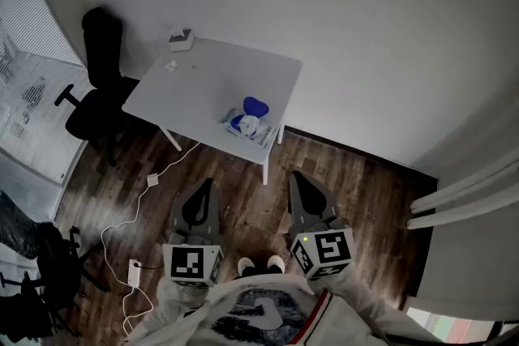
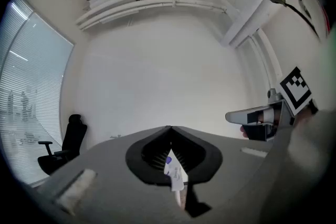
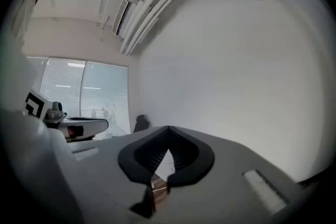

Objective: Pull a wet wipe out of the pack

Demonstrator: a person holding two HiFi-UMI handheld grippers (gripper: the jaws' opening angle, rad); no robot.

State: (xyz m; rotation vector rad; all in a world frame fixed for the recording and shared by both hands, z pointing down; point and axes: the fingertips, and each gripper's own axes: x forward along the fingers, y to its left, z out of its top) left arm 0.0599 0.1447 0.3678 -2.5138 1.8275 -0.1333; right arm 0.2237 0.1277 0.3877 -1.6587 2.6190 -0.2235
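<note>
Grey left gripper (image 1: 204,189), jaws together and empty, points level toward the pack (image 1: 250,124). It lies crosswise at the near edge of the table (image 1: 203,77), well ahead and midway (neither hand clearly nearer). The right gripper (image 1: 298,178) is likewise closed and empty.

The square white table top (image 1: 219,81) looks smooth and matt. The dark plank floor (image 1: 365,182) is wood with a faint sheen. The white-and-blue wipe pack (image 1: 246,126) looks plastic.
</note>
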